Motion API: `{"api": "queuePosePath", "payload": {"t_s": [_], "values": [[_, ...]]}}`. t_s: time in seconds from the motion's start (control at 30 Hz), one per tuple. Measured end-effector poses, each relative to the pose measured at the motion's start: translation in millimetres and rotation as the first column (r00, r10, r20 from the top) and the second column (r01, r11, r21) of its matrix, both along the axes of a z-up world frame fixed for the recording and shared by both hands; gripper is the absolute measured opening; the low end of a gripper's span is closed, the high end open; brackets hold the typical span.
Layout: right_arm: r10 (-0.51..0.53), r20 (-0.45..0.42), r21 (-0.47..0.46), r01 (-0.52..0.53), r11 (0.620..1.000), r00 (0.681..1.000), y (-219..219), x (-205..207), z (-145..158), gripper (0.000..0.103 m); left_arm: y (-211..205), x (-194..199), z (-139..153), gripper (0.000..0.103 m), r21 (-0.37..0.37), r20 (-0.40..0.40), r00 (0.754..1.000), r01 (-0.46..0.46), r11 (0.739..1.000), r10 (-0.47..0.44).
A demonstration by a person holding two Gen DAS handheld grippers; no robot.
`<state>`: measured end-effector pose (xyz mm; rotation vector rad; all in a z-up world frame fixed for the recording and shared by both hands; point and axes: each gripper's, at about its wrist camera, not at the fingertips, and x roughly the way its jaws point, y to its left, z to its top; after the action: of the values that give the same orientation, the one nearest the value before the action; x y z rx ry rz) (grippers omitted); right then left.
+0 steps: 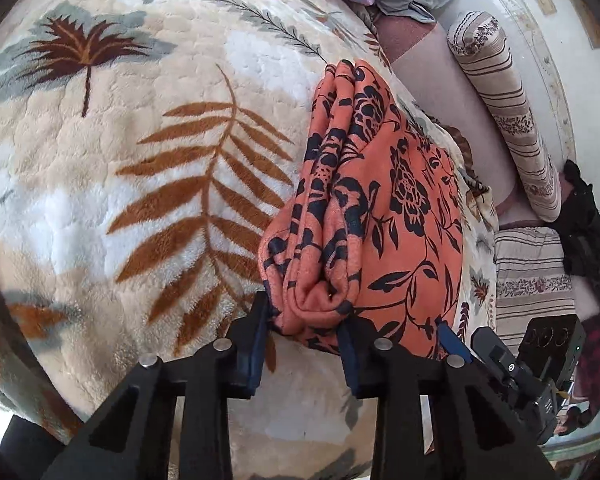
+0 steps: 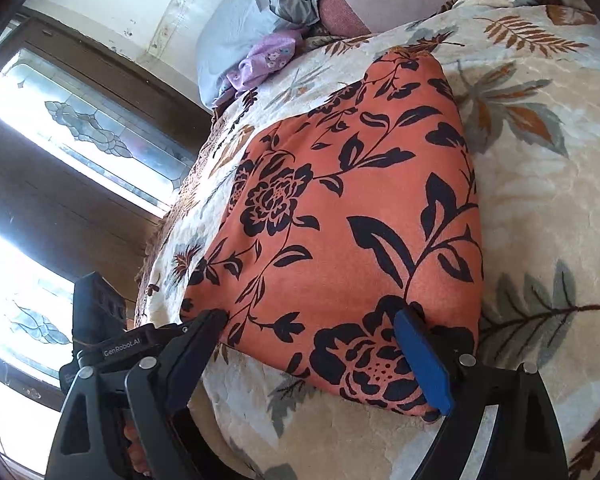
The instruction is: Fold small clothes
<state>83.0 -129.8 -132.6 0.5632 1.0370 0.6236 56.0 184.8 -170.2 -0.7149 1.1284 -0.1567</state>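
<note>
On a plush cream blanket [image 1: 148, 184] printed with brown and grey leaves lies the folded orange garment [image 1: 384, 216] with its black flower pattern, stacked in several layers near the blanket's edge. The left gripper [image 1: 306, 338] has its jaws spread to either side of the bundled fold ends; whether the blue pads press the cloth or only flank it is hard to make out, since the fabric bulges over them. In the right wrist view the right gripper [image 2: 320, 344] stands wide apart across the garment's near edge — one black finger at the left corner, the blue-padded finger [image 2: 422, 364] lying on top of the cloth, nothing pinched between them. The garment's underside and inner layers are hidden. Beyond the blanket, partly cut off by the lens rim, sit a striped bolster [image 1: 504, 116], a crumpled grey-blue cloth [image 2: 252, 20] and a small lilac piece [image 2: 266, 62] — their full shapes cannot be told.
</note>
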Motion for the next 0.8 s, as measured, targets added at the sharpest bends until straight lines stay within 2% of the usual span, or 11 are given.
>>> {"api": "queuePosePath", "payload": {"t_s": [0.1,0.2,0.3,0.37,0.47,0.53,0.63,0.7,0.8], "values": [[0.001,-0.005,0.033,-0.001,0.999,1.000,-6,0,-2,0.091,-7,-5,3,0.028,0.049,0.005,1.000,0.018,0.999,-0.018],[0.005,-0.003,0.050,-0.005,0.999,1.000,-9,0,-4,0.091,-11,-6,4,0.028,0.061,0.005,1.000,0.021,0.998,-0.022],[0.009,-0.003,0.054,-0.009,0.999,1.000,-10,1,-3,0.091,-7,-11,9,0.034,0.060,-0.003,1.000,0.013,0.998,-0.013],[0.017,-0.006,0.056,-0.016,0.998,1.000,-12,0,-2,0.091,-3,-16,19,0.051,0.101,0.005,1.000,0.001,0.995,-0.001],[0.027,-0.018,0.063,-0.026,0.998,0.999,-20,-7,2,0.091,6,-21,37,0.066,0.154,0.045,0.999,-0.034,0.987,0.027],[0.025,-0.019,0.067,-0.024,0.997,1.000,-29,-14,7,0.091,14,-17,45,0.073,0.143,0.066,0.997,-0.047,0.989,0.038],[-0.014,-0.005,0.049,0.015,0.999,1.000,-48,-19,16,0.091,18,1,49,0.073,0.105,0.080,0.996,-0.034,0.994,0.026],[-0.053,-0.007,0.068,0.053,0.996,0.999,-63,-13,19,0.091,12,21,47,0.073,0.072,0.080,0.997,-0.015,0.997,0.010],[-0.110,-0.047,0.076,0.114,0.991,0.993,-80,7,15,0.091,4,50,38,0.073,0.024,0.082,0.996,0.028,0.999,-0.030]]}}
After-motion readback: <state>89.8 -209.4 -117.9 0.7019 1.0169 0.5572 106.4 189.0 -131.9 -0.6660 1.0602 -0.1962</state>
